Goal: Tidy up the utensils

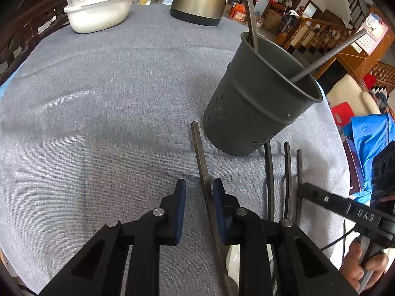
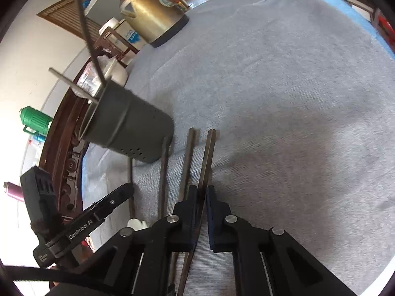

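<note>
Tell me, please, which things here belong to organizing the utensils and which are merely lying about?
For the job:
- utensil holder
- utensils standing in it
- loose utensils on the cloth
- left hand-held gripper
- right hand-held gripper

Lying about:
- kettle
- white bowl
- green flask

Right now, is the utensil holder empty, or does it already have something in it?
Not empty. Two long metal handles stick out above the rim of the upright gray holder; four more utensils lie on the cloth beside it.
</note>
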The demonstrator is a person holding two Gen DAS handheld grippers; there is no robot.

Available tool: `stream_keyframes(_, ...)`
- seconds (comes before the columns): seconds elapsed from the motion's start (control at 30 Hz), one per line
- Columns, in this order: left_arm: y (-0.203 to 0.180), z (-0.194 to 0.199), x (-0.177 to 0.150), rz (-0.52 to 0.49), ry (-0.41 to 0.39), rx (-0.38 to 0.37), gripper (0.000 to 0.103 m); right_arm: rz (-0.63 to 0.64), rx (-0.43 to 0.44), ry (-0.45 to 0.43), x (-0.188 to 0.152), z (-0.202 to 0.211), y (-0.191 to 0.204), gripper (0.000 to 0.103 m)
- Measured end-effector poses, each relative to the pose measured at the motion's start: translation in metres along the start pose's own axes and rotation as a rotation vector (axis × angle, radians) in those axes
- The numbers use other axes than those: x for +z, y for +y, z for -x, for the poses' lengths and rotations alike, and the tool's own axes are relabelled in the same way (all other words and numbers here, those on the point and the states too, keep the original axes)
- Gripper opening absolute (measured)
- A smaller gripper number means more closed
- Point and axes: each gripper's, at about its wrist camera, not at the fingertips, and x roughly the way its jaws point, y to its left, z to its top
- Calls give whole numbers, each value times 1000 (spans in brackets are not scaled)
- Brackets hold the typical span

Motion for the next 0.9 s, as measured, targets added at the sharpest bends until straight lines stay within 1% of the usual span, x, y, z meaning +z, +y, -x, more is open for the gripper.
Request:
stream_keyframes(0.1,6,4,-1,-7,8,11,23,-14,-18,-10,1,7,-9,7)
stream_keyframes(0.27,29,14,-4,0,27,20,23,-34,-41,-12,5,16,-20,7)
stream_keyframes(0.37,40,18,-2,11,42,20,23,-36,-53,4,8,18,-22,7)
stream_keyframes(0.43,46,21,1,18,38,29,23,-45,-48,25,11,17,-21,11)
stream_keyframes(0.47,48,22,3,18,36,26,23,-54,-42,36,13,15,-19,11)
stream_keyframes(0.6,49,23,14,22,35,15,25,-78,-49,53,21,12,-17,11)
stream_keyframes(0.73,46,12,22,31,45,16,26,-123,-57,67,27,7,-24,17)
stream_keyframes(0.77,41,5,27,31,47,19,26,-130,-55,66,29,6,-24,17)
stream_keyframes(0.9,38,-1,37,25,53,30,27,-116,-93,68,37,0,-15,18)
